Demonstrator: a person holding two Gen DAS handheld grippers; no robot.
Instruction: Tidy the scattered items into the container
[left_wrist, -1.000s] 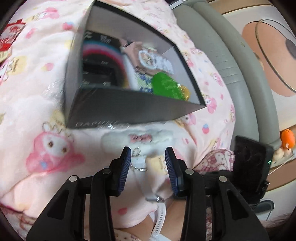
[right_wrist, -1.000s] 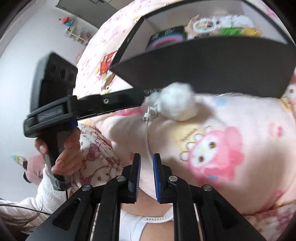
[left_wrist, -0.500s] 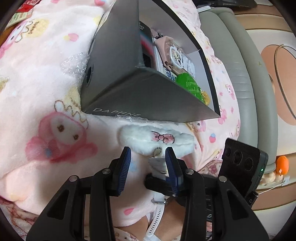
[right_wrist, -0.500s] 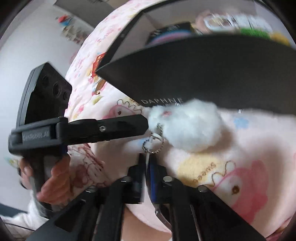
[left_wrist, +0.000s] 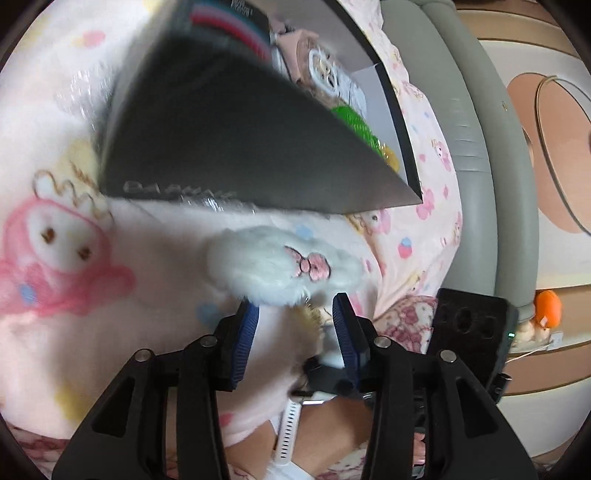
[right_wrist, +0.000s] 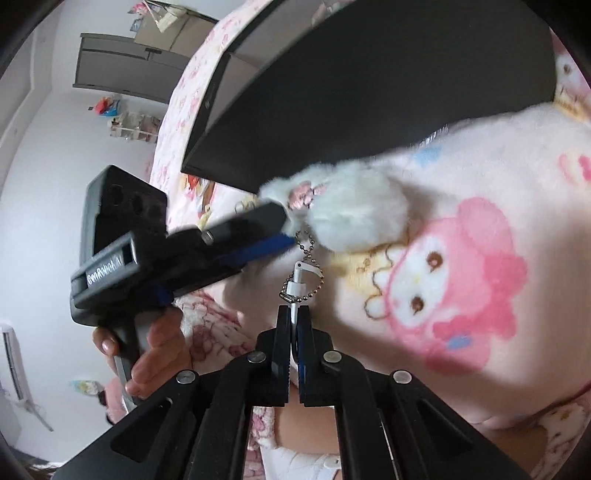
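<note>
blanket (left_wrist: 74, 314): soft pink fleece with cartoon prints; I work on it, so everything sinks in a little.
box (left_wrist: 229, 140): dark, stiff card, open top, already holding bright odds and ends; my target.
pompom (left_wrist: 280, 266): white, fluffy, bow-stitched charm lying just in front of the box, still outside it.
left gripper (left_wrist: 291, 332): jaws spread and just widened, straddling the pompom's near edge.
right gripper (right_wrist: 293, 328): jaws pressed together, pinching a thin white pump (right_wrist: 295, 284) by the pompom's bead chain (right_wrist: 308, 258).
</note>
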